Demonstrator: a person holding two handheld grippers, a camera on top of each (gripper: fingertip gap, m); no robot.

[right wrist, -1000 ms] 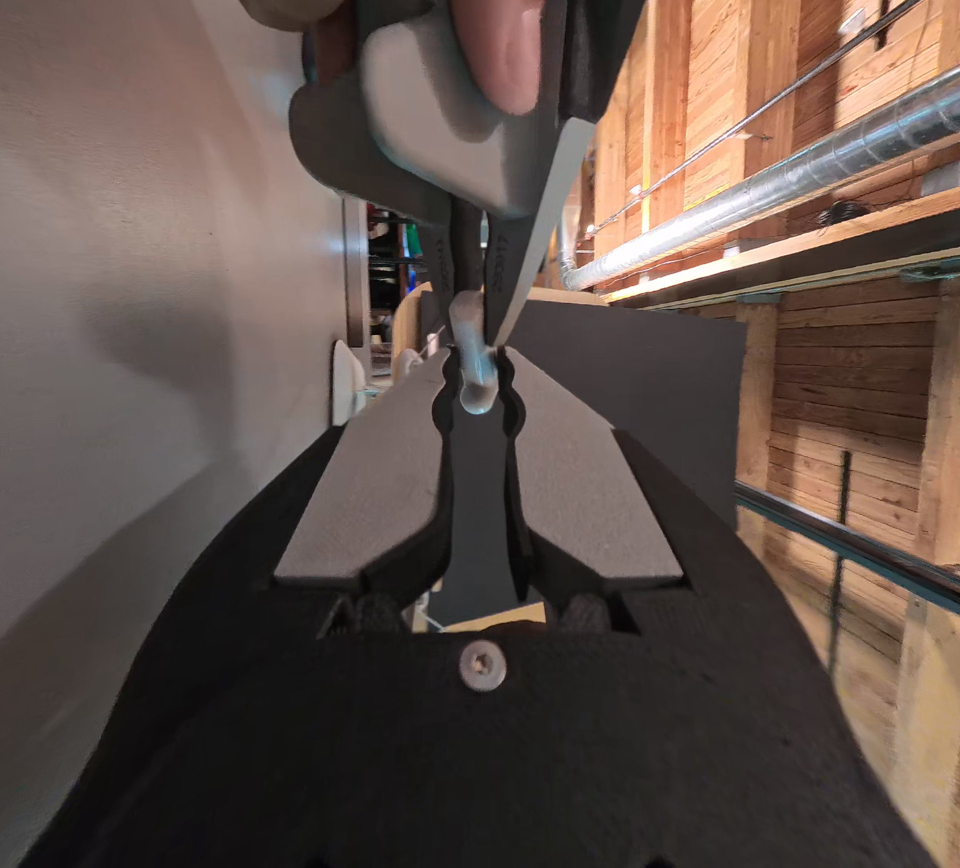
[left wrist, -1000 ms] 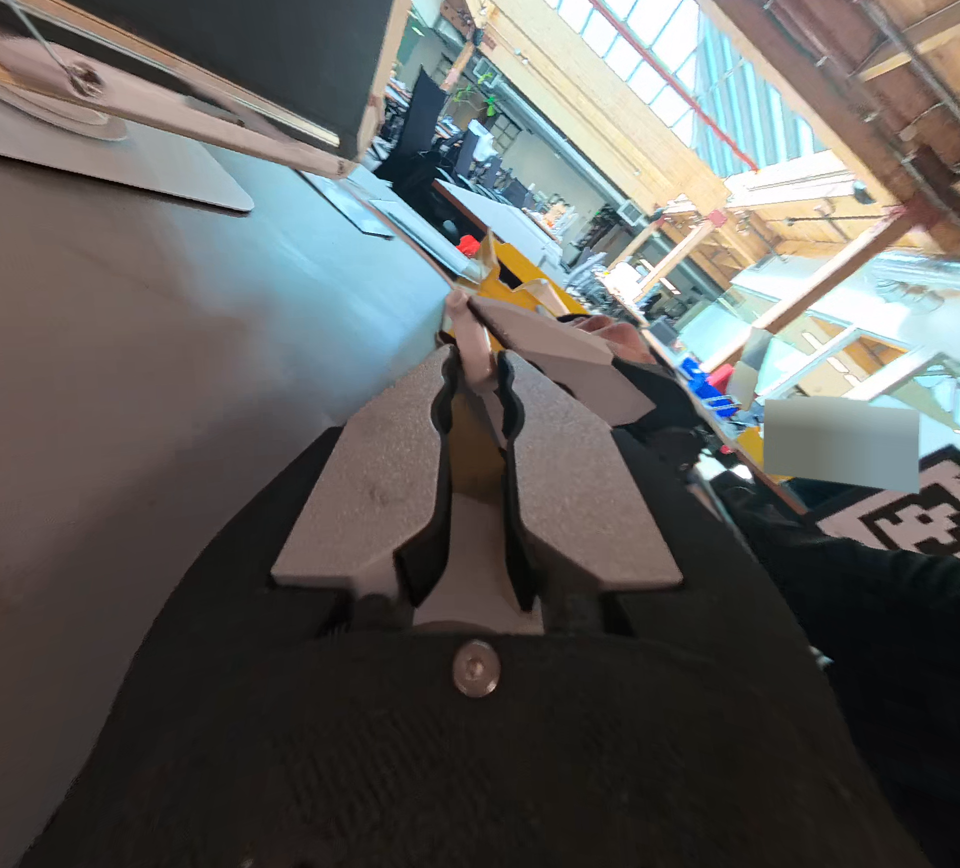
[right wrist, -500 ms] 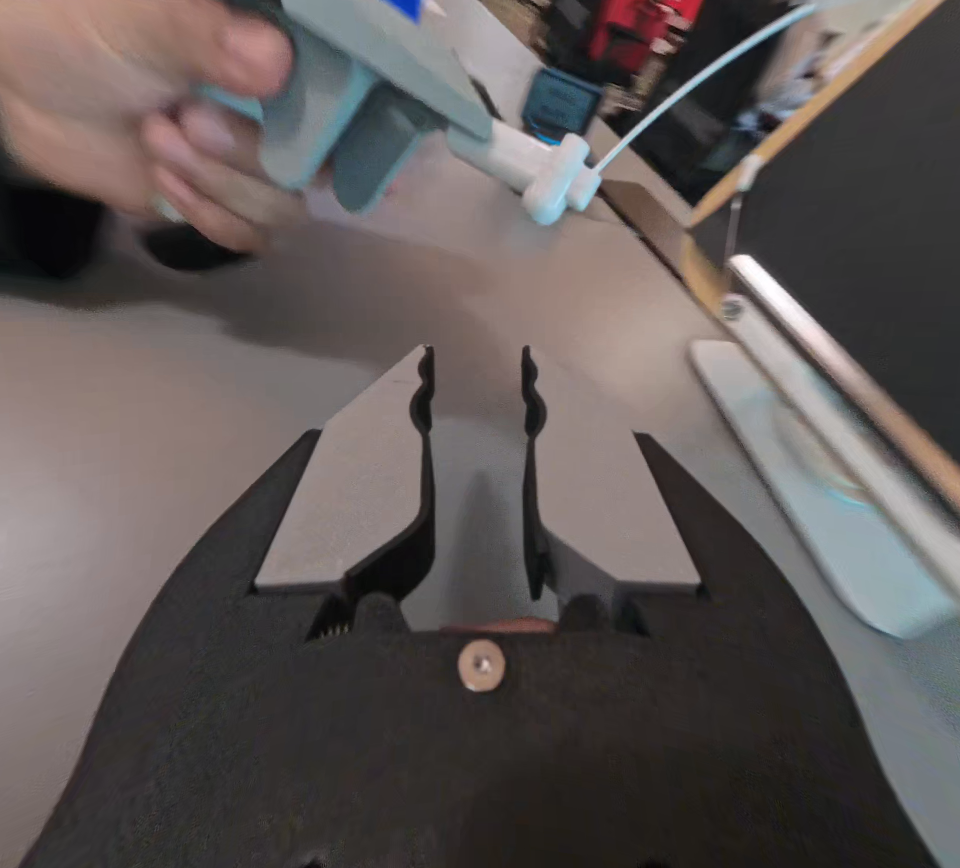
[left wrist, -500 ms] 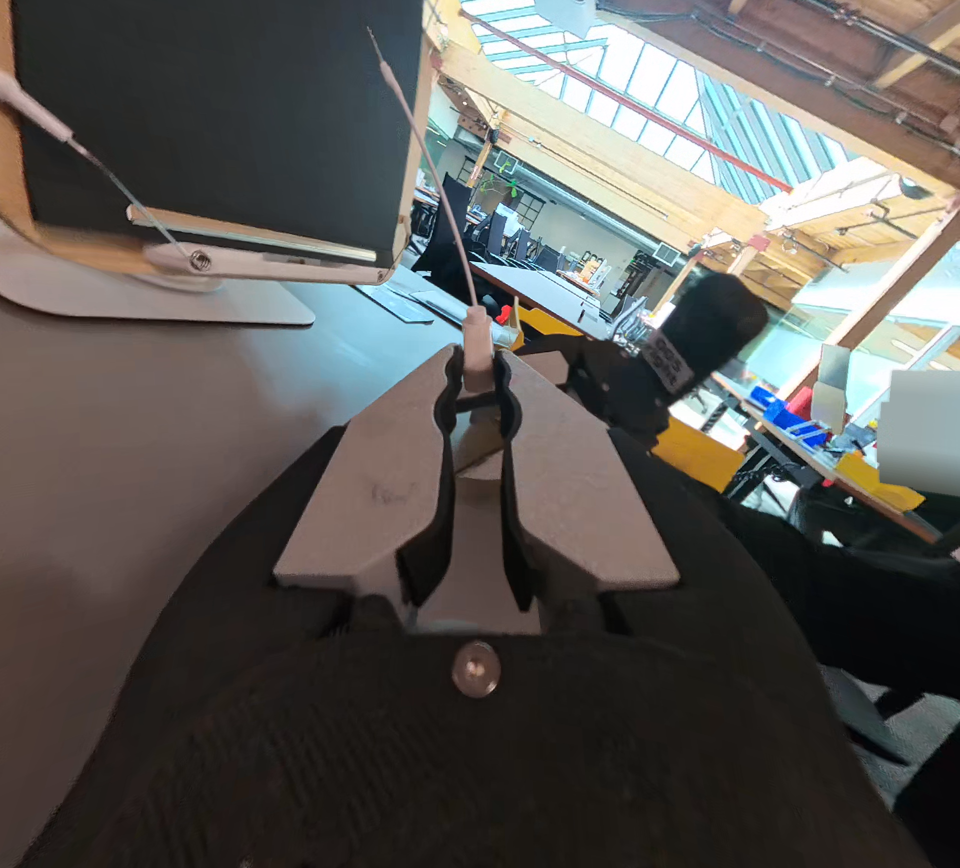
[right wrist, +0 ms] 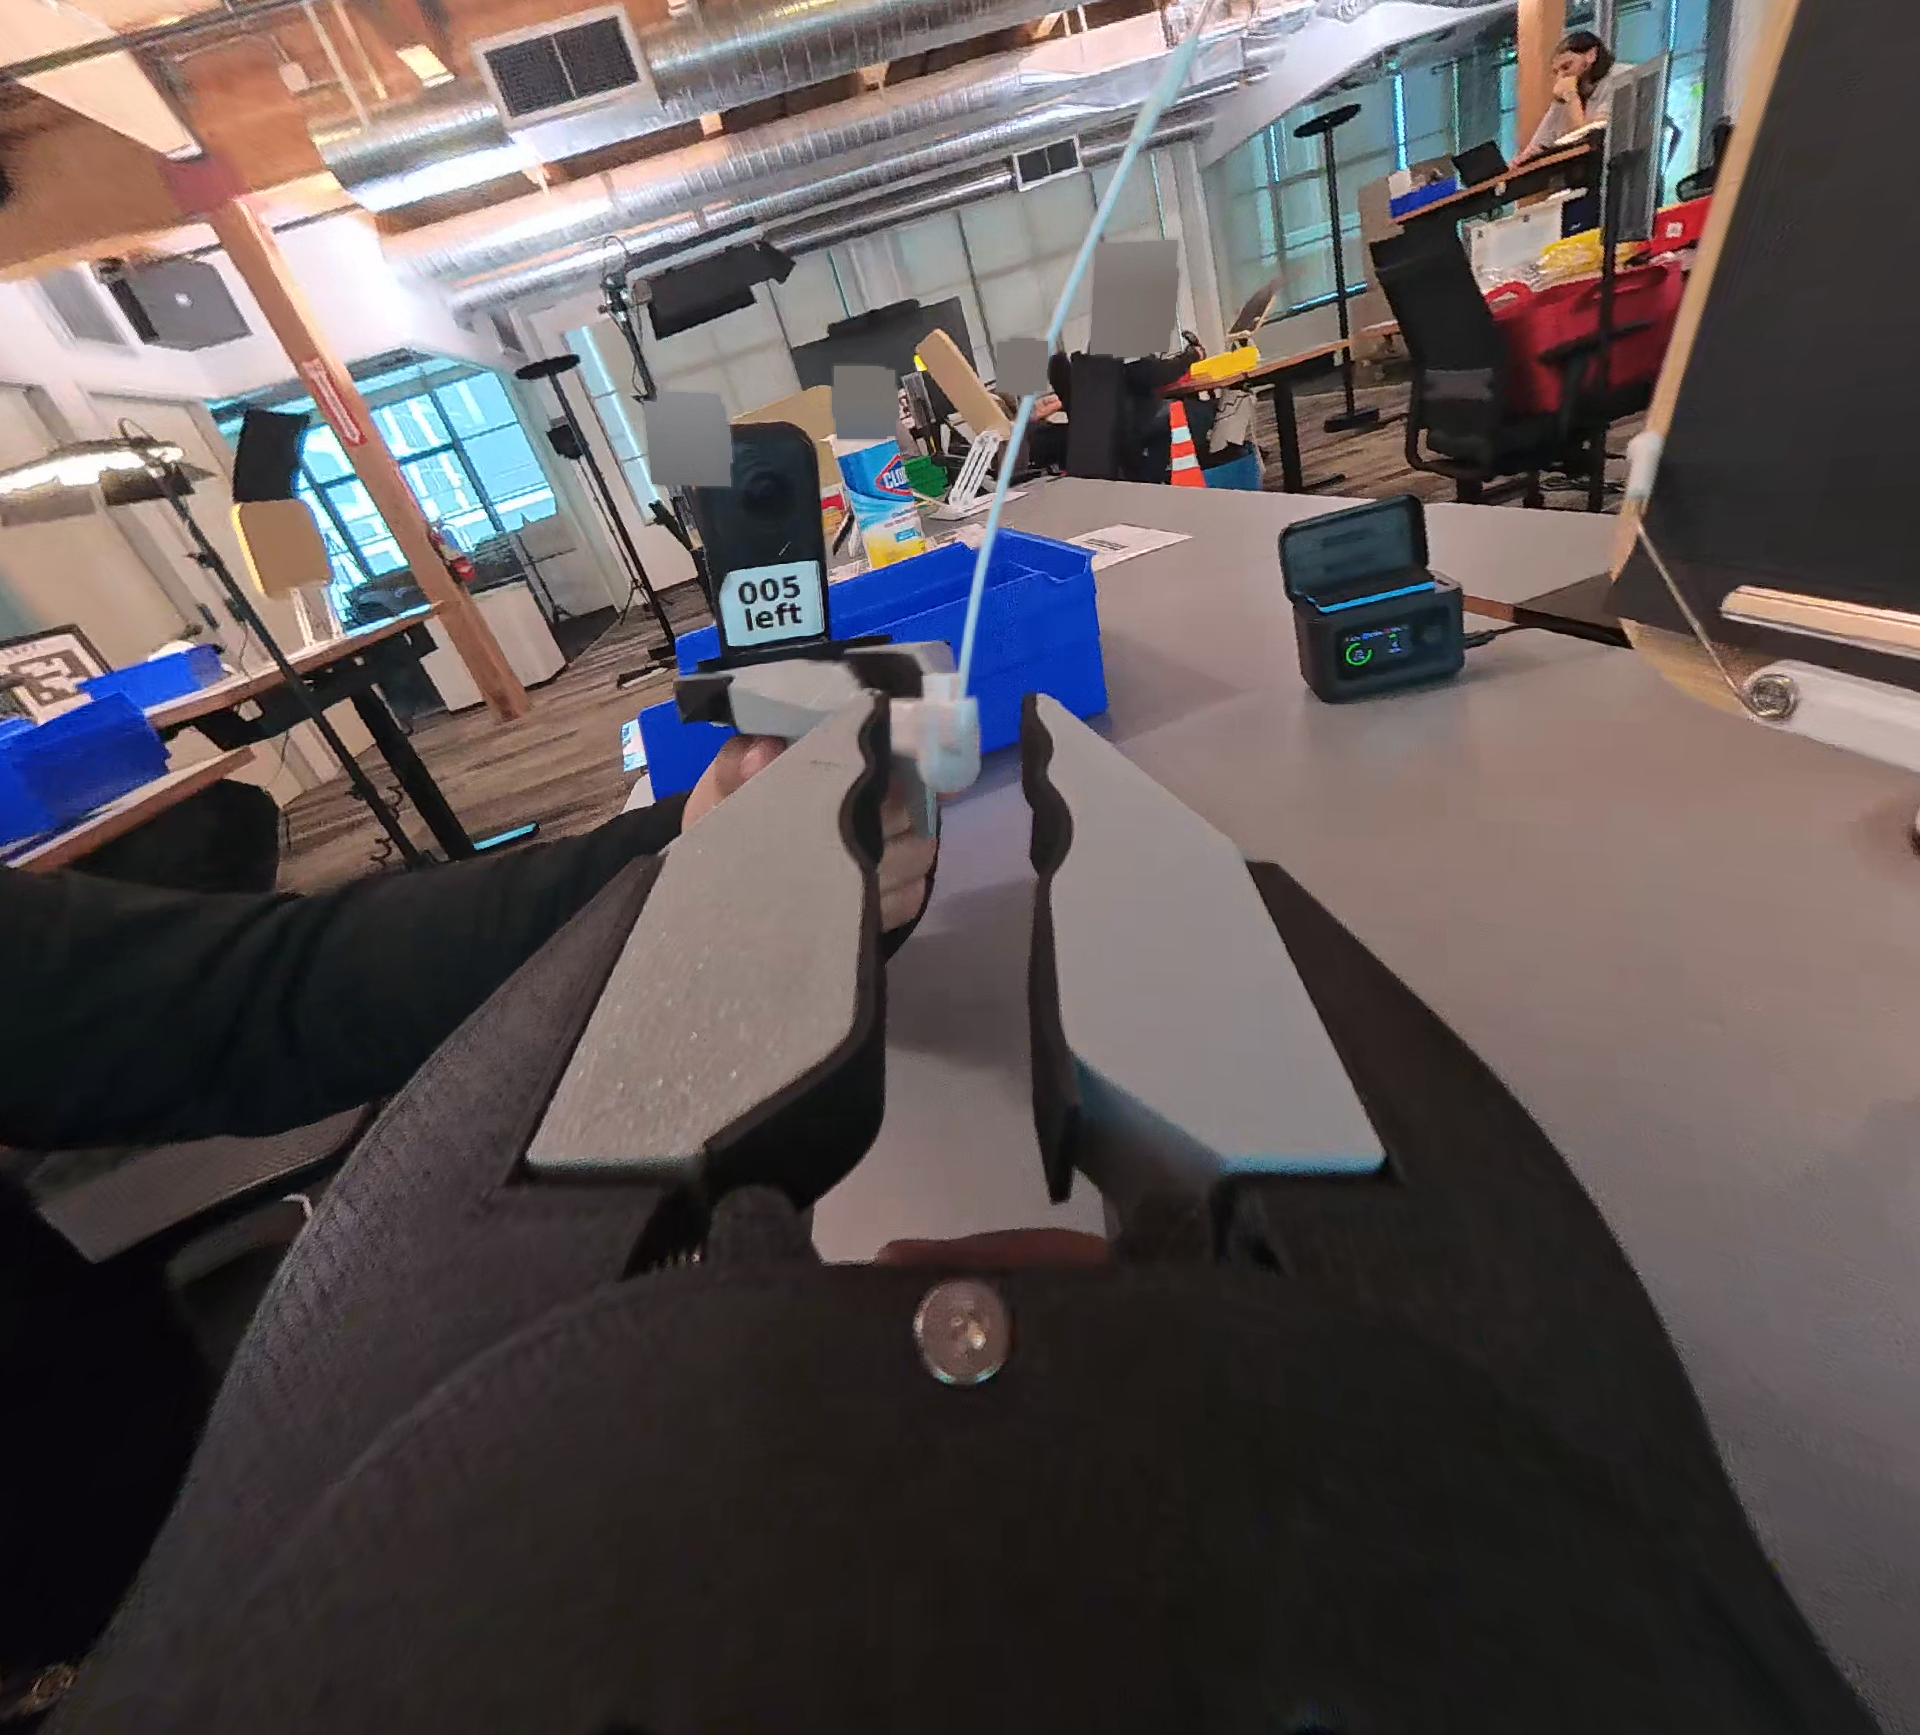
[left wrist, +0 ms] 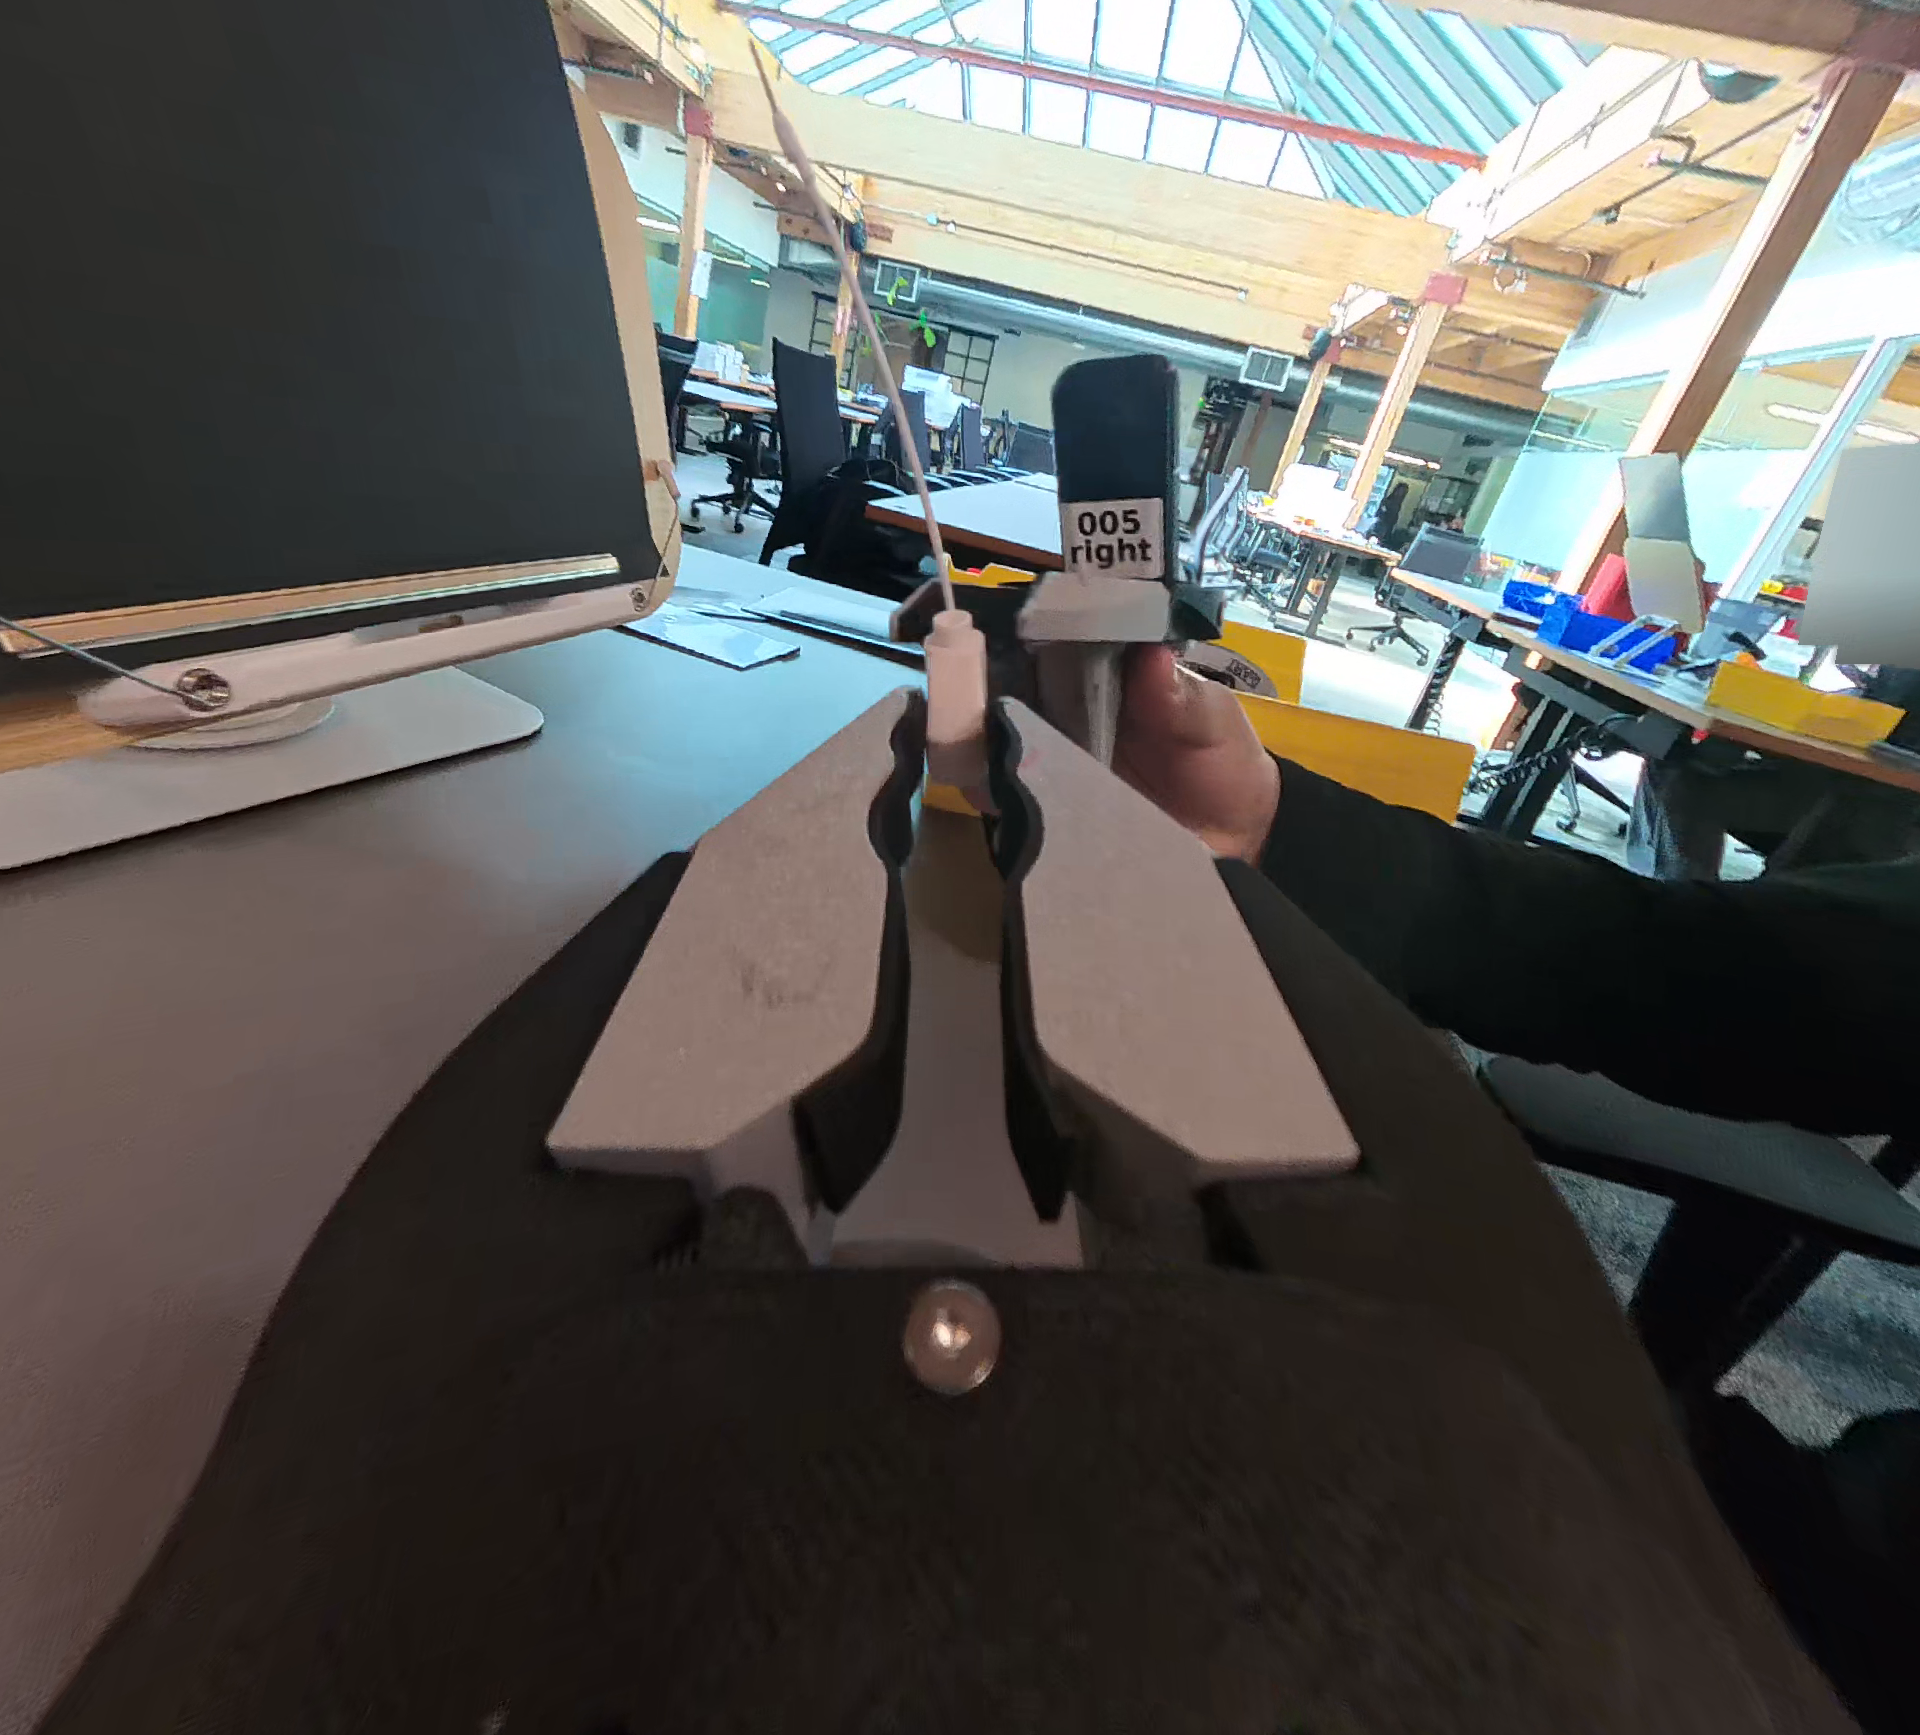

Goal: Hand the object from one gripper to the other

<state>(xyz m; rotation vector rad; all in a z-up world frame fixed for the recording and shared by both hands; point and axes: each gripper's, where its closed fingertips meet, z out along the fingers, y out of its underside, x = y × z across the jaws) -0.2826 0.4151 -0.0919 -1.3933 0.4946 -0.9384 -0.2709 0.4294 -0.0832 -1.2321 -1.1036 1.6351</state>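
The object is a white cable plug with a thin white cable rising from it. My left gripper is shut on the plug at its fingertips, and the plug stands upright. My right gripper is open and empty. In the right wrist view the left gripper shows a little ahead with the plug at its tip and the cable arching up. In the left wrist view the right gripper shows just behind the plug, held by a hand, not touching it.
A dark monitor on a flat silver base stands at the left of the grey table. A blue bin and a black charging case sit at the far side. Desks and chairs lie beyond. My two grippers' fingertips are within a few centimetres of each other.
One second ago both grippers held the plug together. The right gripper has opened, let go and drawn back. The left gripper keeps the plug and has turned upright.
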